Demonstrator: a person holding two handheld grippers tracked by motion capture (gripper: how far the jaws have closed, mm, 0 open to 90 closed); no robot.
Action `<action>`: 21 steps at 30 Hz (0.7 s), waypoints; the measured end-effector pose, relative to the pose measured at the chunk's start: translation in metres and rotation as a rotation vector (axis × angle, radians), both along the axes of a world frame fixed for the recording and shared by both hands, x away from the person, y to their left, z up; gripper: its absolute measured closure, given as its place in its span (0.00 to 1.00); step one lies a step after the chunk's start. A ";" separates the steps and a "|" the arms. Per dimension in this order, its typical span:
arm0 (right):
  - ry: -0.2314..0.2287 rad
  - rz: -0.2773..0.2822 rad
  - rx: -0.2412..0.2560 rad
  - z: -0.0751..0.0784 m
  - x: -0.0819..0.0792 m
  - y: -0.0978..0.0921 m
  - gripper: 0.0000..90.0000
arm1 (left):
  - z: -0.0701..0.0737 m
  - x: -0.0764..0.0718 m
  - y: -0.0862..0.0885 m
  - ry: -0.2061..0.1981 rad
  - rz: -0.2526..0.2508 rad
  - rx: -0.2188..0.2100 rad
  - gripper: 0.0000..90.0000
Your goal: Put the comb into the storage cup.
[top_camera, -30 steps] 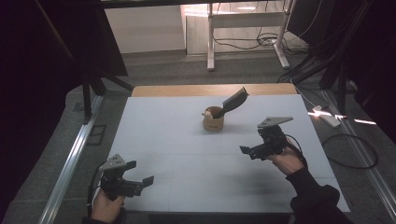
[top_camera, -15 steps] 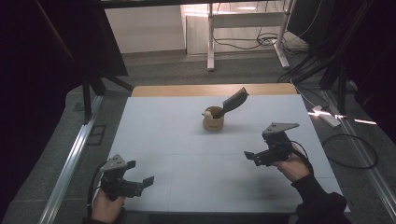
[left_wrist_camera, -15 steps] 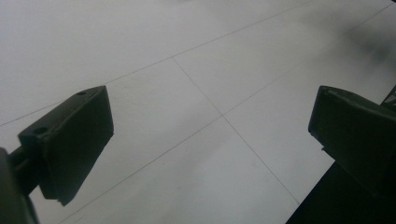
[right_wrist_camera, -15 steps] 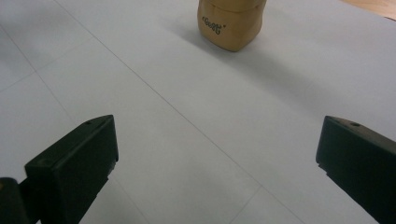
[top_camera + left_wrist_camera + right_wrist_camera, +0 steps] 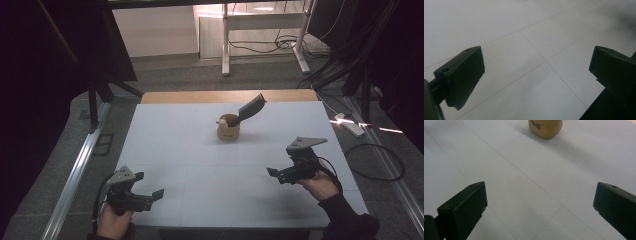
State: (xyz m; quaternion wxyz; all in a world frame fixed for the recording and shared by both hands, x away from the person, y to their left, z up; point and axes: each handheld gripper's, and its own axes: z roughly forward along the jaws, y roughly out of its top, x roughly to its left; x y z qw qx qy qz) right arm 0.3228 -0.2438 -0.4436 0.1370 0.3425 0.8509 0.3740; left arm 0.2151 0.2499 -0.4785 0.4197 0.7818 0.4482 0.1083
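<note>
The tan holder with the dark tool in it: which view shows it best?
The high view: the tan holder stands whole on the table, with the dark tool leaning out. The right gripper view catches just its lower body; the left gripper view looks at bare table.

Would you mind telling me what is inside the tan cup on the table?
In the high view, a dark flat utensil leans out of the tan cup toward the right, and a small pale piece shows at its rim. The cup's wall hides the utensil's lower end and anything else inside.
</note>
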 end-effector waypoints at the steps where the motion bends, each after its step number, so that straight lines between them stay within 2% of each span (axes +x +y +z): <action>1: 0.000 -0.001 -0.003 0.000 -0.001 -0.001 0.00 | 0.000 0.000 0.000 0.000 -0.001 0.001 0.01; 21: 0.000 -0.039 -0.024 -0.006 -0.015 -0.024 0.00 | -0.001 0.001 0.000 0.009 -0.009 -0.002 0.01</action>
